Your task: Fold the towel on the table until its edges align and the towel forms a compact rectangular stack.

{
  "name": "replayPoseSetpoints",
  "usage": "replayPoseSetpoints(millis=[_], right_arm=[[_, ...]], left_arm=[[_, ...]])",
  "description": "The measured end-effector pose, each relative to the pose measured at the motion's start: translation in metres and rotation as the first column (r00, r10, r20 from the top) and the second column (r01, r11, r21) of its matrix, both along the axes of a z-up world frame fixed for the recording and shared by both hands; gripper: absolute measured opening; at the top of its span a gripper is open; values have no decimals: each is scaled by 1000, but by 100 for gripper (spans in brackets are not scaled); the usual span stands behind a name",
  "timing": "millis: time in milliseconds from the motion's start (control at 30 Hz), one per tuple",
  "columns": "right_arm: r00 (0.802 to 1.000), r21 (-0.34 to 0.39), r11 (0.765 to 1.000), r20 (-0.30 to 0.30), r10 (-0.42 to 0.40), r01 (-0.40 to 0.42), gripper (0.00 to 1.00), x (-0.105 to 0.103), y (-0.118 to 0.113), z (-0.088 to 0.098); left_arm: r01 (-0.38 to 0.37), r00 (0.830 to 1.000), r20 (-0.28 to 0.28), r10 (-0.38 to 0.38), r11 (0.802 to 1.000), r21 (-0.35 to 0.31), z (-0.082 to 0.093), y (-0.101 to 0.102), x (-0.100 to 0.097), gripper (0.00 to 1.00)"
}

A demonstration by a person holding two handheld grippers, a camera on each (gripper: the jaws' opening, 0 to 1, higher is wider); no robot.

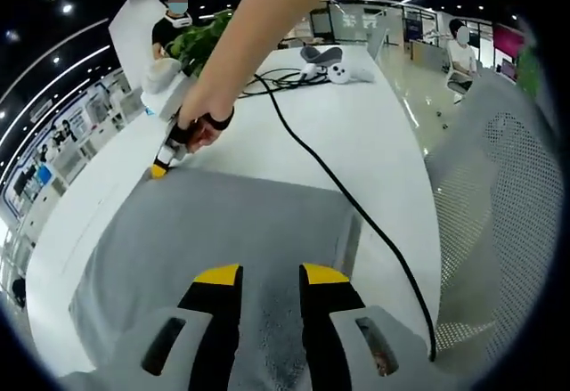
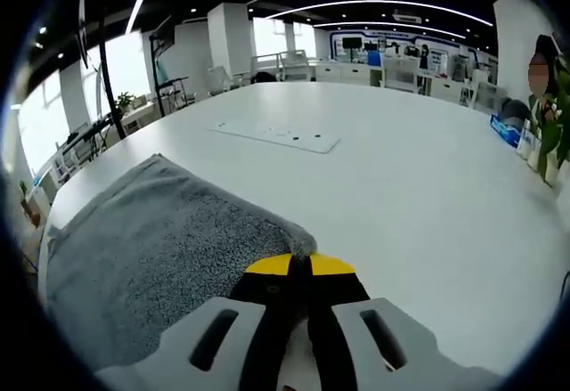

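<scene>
Lying flat on white counter, grey towel w/ left gripper jaws apart over near edge, fabric between. Right gripper jaws together, clamped on far towel corner; seen in left view w/ hand & black cable beside.
</scene>
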State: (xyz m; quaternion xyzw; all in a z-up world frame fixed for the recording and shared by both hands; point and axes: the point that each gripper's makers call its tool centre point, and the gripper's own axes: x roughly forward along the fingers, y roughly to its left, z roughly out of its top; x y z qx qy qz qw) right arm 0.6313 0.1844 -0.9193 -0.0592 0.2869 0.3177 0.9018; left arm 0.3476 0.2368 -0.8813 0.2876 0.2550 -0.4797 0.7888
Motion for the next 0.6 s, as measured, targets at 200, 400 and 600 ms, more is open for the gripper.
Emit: replayPoseSetpoints(millis=[200,400,600], right_arm=[[1000,5,1000,3,-5,5,3,0,0,1],[1000,12,1000,2,-9,9,3,2,-2,-1],[1000,22,1000,8,-12,12,3,2,-1,-1]], left_arm=[[35,999,-13,-35,999,-17,0,-20,-6,26],[73,997,-27,-74,997,-29,-2,-36,-14,26],[112,993,-39,-113,993,-29,-5,-49,-27,26]])
